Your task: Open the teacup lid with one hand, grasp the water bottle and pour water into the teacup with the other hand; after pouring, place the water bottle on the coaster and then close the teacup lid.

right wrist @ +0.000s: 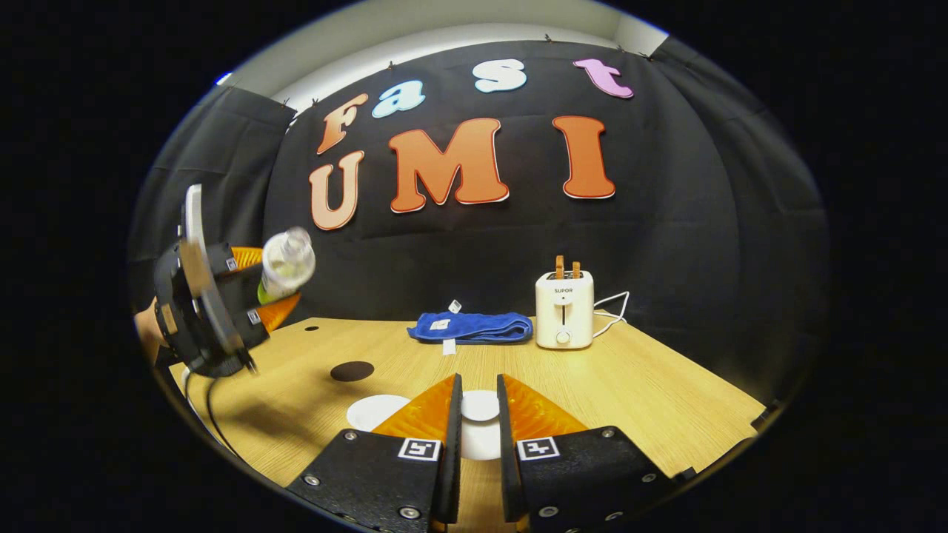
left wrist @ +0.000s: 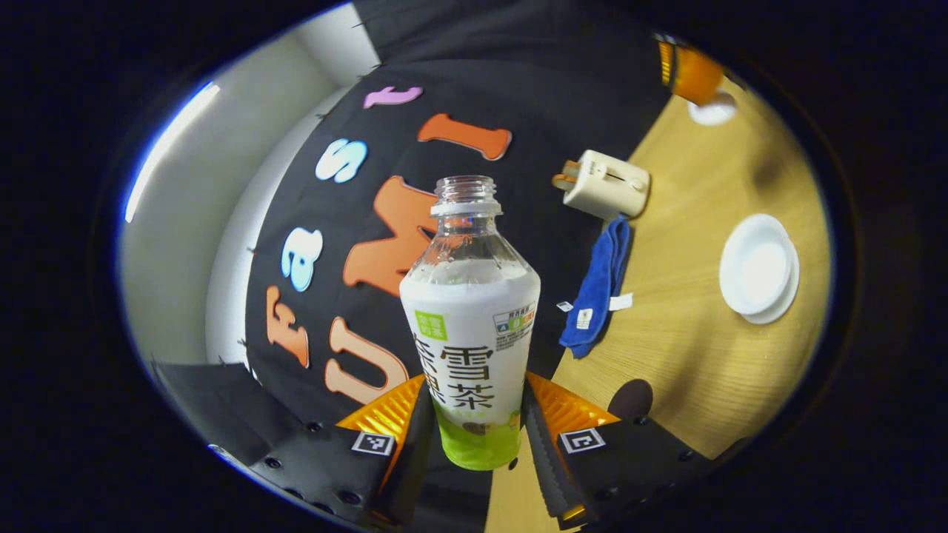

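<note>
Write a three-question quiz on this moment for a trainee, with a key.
1. True or false: the water bottle has no cap on.
2. What lies beside the toaster? A. a blue cloth B. a sponge C. a plate
3. Which gripper holds the water bottle, and which holds the teacup lid?

Key: 1 true. 2 A. 3 the left gripper holds the bottle and the right gripper holds the lid.

Left gripper (left wrist: pixel 474 437) is clamping both fingers on the water bottle (left wrist: pixel 470 326), holding it raised and tilted. Right gripper (right wrist: pixel 474 437) is hanging low, fingers nearly together around the lid (right wrist: pixel 480 405); contact unclear.
</note>
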Action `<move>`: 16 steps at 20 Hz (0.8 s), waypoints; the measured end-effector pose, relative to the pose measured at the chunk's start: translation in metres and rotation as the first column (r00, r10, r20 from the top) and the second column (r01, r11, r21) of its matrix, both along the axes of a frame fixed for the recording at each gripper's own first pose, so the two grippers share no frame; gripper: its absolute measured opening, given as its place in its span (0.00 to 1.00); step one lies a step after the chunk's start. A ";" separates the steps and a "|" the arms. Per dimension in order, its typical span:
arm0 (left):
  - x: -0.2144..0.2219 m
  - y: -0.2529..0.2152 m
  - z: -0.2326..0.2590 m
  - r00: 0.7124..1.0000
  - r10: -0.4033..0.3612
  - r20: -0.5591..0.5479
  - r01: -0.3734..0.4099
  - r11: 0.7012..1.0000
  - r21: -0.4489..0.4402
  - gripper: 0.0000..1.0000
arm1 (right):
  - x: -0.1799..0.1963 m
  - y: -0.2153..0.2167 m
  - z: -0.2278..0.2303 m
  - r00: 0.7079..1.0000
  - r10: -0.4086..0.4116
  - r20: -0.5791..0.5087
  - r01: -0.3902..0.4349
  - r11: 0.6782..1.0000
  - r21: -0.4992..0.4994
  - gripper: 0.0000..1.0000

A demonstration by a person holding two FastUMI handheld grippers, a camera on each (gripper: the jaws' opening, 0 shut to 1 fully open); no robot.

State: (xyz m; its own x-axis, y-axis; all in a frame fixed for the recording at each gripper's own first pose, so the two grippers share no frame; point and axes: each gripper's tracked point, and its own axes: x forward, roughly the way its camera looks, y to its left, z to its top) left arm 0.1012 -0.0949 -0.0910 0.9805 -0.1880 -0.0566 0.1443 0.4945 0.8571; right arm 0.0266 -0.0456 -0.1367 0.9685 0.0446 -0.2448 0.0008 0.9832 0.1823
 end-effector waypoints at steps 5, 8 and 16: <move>0.018 0.003 0.021 1.000 0.023 -0.012 -0.025 0.968 -0.249 0.66 | 0.010 0.008 0.000 1.000 0.008 0.003 -0.008 1.000 -0.002 0.23; 0.032 0.004 0.024 0.998 0.030 -0.057 -0.051 0.910 -0.411 0.66 | 0.014 0.016 -0.001 1.000 0.022 -0.001 -0.022 1.000 -0.001 0.23; 0.064 0.015 -0.028 0.975 0.027 -0.218 -0.182 0.660 -0.729 0.66 | 0.026 0.037 -0.008 0.997 0.078 -0.002 -0.078 0.996 -0.047 0.23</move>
State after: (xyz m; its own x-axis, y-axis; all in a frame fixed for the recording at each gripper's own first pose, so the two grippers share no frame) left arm 0.1653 -0.0797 -0.1185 0.9836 -0.1400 -0.1137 0.1575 0.9739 0.1635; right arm 0.0528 -0.0081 -0.1452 0.9625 0.1085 -0.2488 -0.0761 0.9877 0.1363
